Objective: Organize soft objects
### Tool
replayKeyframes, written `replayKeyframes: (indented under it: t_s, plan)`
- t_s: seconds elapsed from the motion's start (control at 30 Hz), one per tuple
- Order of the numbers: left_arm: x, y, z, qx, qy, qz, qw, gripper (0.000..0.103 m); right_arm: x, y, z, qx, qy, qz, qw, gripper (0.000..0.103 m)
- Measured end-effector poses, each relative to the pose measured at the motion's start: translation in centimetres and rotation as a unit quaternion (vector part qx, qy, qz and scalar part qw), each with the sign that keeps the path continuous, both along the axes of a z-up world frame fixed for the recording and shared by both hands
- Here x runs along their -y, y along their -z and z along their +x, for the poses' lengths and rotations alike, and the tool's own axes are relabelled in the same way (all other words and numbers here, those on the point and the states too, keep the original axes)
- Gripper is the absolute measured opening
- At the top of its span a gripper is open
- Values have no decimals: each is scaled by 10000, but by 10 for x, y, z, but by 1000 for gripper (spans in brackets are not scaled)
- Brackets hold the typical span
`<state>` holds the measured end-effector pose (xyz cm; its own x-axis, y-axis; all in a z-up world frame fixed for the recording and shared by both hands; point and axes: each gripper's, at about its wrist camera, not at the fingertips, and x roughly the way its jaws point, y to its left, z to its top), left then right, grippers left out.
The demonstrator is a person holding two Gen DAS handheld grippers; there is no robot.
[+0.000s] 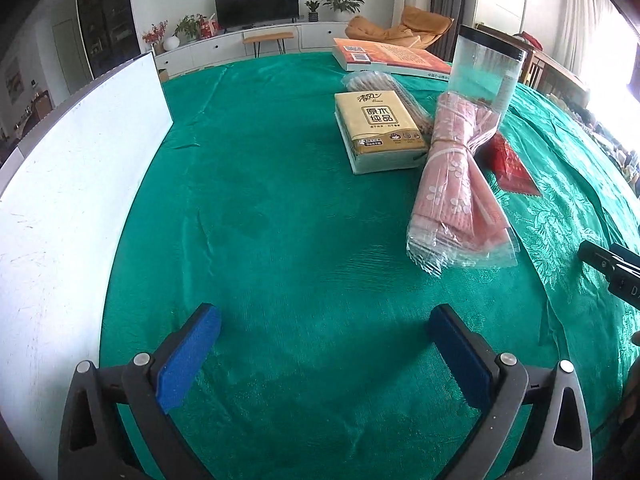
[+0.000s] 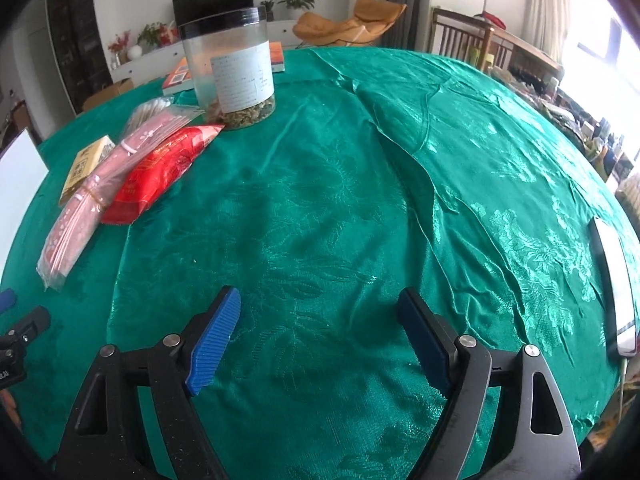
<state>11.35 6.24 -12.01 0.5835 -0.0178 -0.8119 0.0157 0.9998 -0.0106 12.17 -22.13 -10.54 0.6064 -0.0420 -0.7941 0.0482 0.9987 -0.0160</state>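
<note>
Green brocade tablecloth, living rm w/ TV behind. Left gripper & right gripper both spread wide, empty, over bare cloth. Pink packets lie beside tissue pack, red packet, jar.

The left claw sits at the bottom of its frame, blue pads spread wide, gripping nothing. The right claw sits likewise at the bottom of its frame, parted and empty.

Bright daylight from right; window glare; fisheye-warped, dark corners.
</note>
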Motion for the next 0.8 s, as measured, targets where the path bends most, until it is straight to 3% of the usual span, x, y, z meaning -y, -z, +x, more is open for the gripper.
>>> replayKeyframes:
  t_s: [0.53, 0.73, 0.8]
  plan:
    - [0, 0, 0, 1, 0, -3, 10000, 103, 0, 0, 0, -1, 0, 1, 10000, 84]
    - [0, 0, 0, 0, -1, -3, 10000, 103, 8, 4, 46, -60, 98, 56, 9999, 98]
    - [0, 0, 0, 1, -1, -2, 10000, 103, 9, 4, 54, -73, 24, 50, 10000, 98]
